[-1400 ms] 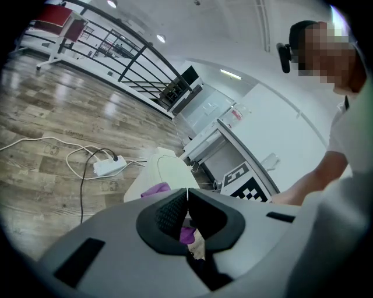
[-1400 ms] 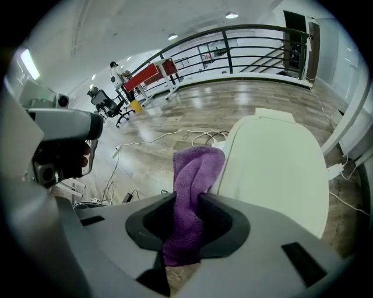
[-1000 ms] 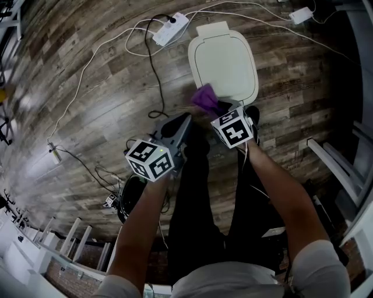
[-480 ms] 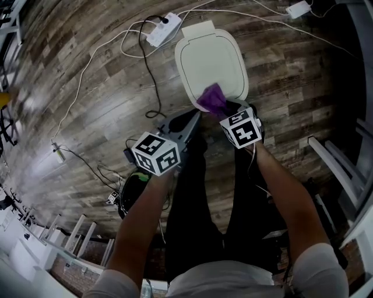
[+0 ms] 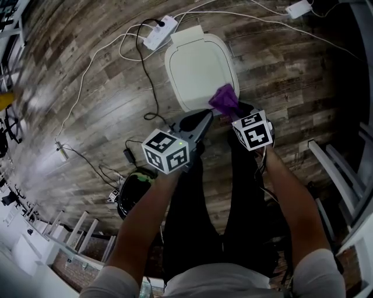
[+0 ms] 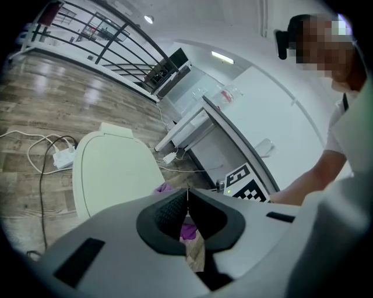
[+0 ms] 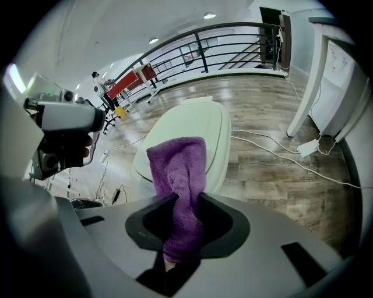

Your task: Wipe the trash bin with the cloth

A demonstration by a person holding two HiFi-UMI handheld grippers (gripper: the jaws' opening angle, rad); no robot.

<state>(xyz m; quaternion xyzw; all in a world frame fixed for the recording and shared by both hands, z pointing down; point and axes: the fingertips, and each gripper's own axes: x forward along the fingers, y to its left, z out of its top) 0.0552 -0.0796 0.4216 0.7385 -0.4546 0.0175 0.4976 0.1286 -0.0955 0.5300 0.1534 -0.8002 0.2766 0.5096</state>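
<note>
A pale white trash bin [image 5: 198, 70] with a flat closed lid stands on the wood floor ahead of me, also seen in the left gripper view [image 6: 111, 169] and the right gripper view [image 7: 192, 139]. My right gripper [image 5: 233, 113] is shut on a purple cloth [image 5: 224, 99], which hangs at the bin's near right edge; the cloth [image 7: 180, 186] bunches up between the jaws. My left gripper [image 5: 201, 119] is shut with nothing in it, its tip just short of the bin's near edge.
A white power strip [image 5: 158, 30] with white and black cables lies on the floor left of the bin. A white adapter [image 5: 298, 8] sits at the far right. White furniture legs [image 5: 344, 174] stand to the right. My legs [image 5: 204, 221] are below.
Both grippers have shifted right and slightly toward me relative to the bin. The cloth has moved from the lid's near middle to its near right edge.
</note>
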